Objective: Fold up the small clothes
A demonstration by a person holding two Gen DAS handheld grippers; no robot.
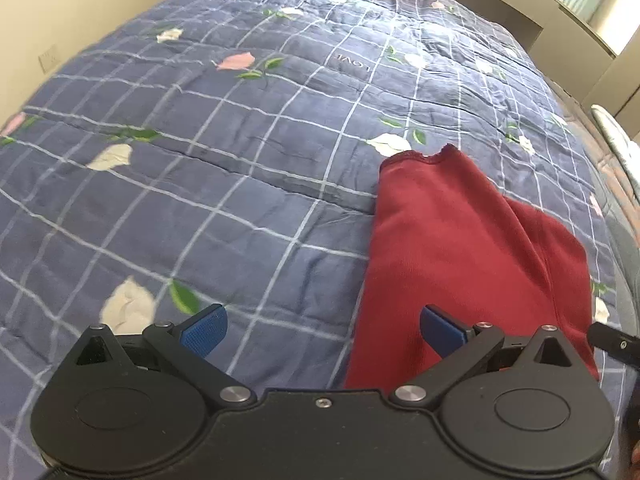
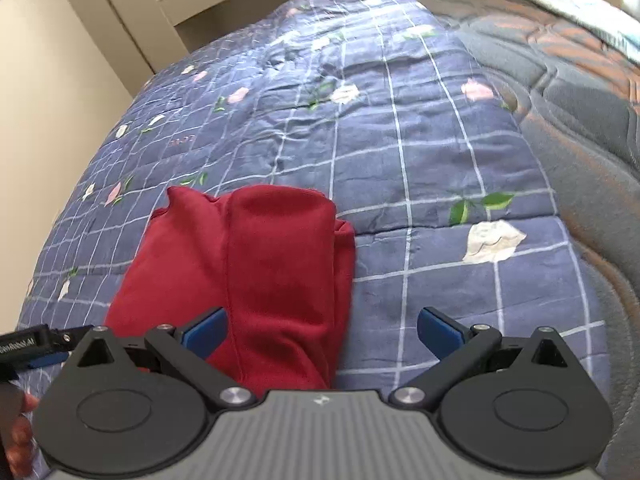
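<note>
A: Where's the garment relative to the claws?

B: Red garment (image 2: 256, 272) lies partly folded on the bed, long axis running away from both cameras. It sits between the two hands: under the right gripper (image 2: 322, 330)'s left pad, under the left gripper (image 1: 324, 330)'s right pad. Right looks nearer to centred on it.

A: Jaws?

B: Both spread wide, nothing held.

A: Surface?

B: Blue checked floral quilt (image 1: 200, 200), soft, wrinkled. Beige wall and cabinets behind, a grey-orange blanket (image 2: 580, 92) to the right.
</note>
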